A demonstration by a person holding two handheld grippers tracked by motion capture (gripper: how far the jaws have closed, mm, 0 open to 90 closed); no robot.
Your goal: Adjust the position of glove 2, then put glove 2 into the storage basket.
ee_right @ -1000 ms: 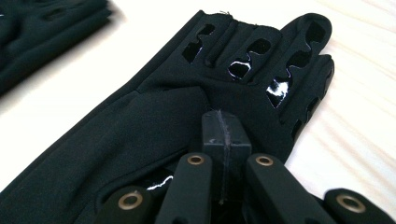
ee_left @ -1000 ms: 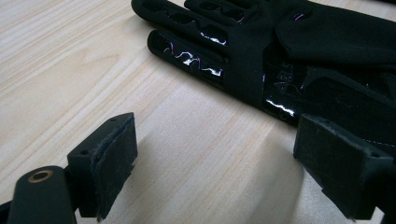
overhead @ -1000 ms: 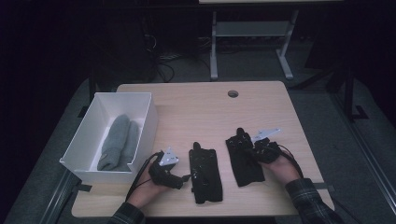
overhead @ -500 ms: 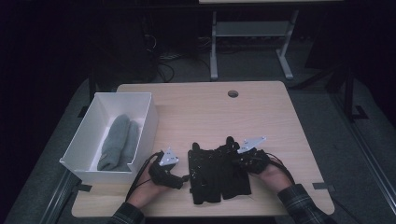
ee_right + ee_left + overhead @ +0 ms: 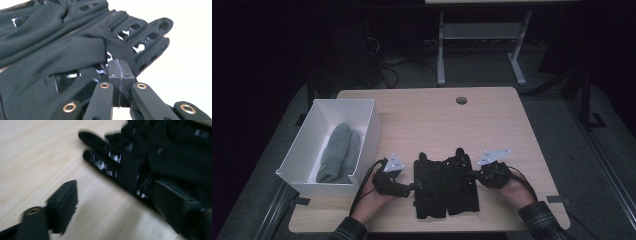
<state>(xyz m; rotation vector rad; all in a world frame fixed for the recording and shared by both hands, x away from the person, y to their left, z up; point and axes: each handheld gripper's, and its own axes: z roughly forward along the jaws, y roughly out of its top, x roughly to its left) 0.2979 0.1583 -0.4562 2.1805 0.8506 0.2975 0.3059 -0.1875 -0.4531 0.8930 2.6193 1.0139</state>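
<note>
Gloves, two black ones, lie side by side near the front edge of the wooden table (image 5: 512, 125), fingers pointing away from the person. The left glove (image 5: 428, 192) and the right glove (image 5: 460, 182) touch along their inner edges, the right one overlapping slightly.

The left gripper (image 5: 411, 188) sits at the left glove's outer edge. In the left gripper view its jaws stand apart and have just been closing a little: one jaw rests on bare wood, the other lies against the glove's (image 5: 160, 162) edge, though blur hides whether the fabric is pinched.

The right gripper (image 5: 472, 175) meets the right glove's outer edge. In the right gripper view its jaws are pressed together, nipping a fold of the glove (image 5: 75, 50) at the tip.

To the left stands a white box (image 5: 362, 107) holding a grey cloth item (image 5: 339, 152), well apart from the gloves.
</note>
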